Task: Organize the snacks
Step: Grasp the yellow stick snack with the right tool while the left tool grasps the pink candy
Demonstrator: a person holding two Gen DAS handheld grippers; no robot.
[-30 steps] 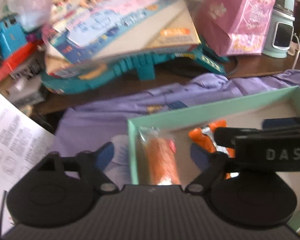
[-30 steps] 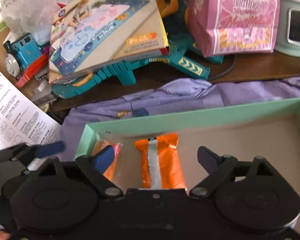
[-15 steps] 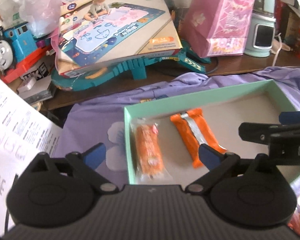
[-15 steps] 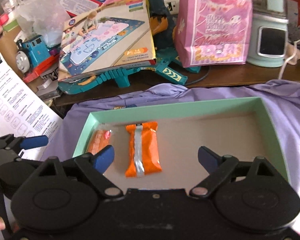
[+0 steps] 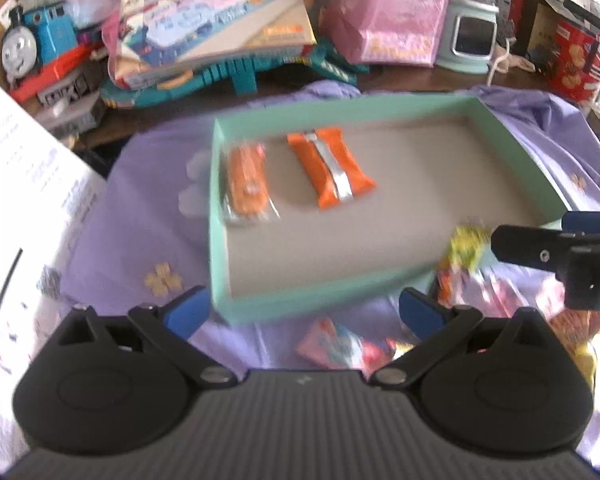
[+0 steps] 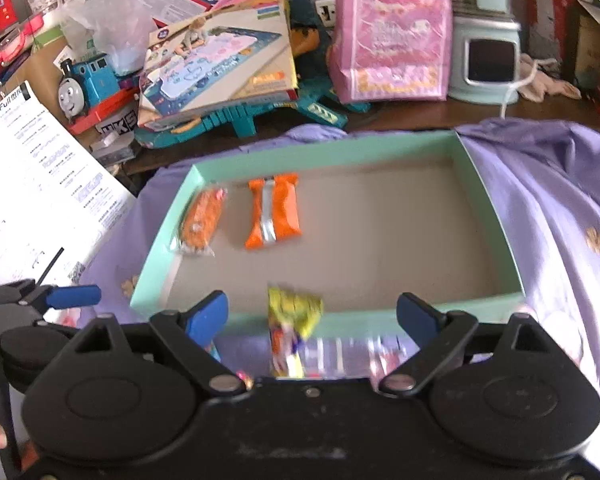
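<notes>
A mint-green box (image 5: 217, 208) (image 6: 324, 156) lies on a purple cloth. Inside it, at the left end, are a clear-wrapped orange snack (image 5: 246, 184) (image 6: 202, 222) and an orange packet with a silver seam (image 5: 330, 168) (image 6: 274, 210). My left gripper (image 5: 304, 312) hovers open over the box's near left corner, with nothing between its fingers. My right gripper (image 6: 312, 316) is open above the near wall, over a blurred yellow packet (image 6: 296, 308) (image 5: 468, 240) just outside the box. More loose packets (image 5: 332, 344) lie on the cloth in front.
Behind the box stand a blue toy train (image 6: 86, 80), a boxed play mat (image 6: 216, 68) on teal plastic track, a pink gift bag (image 6: 392, 36) and a mint appliance (image 6: 488, 64). A white printed sheet (image 6: 36, 200) leans at the left. A hand's edge shows at the bottom left.
Both grippers have drawn back from the box's far left end toward its near side. The left jaws widened and left the clear-wrapped snack in the box. Loose packets have come into view.
</notes>
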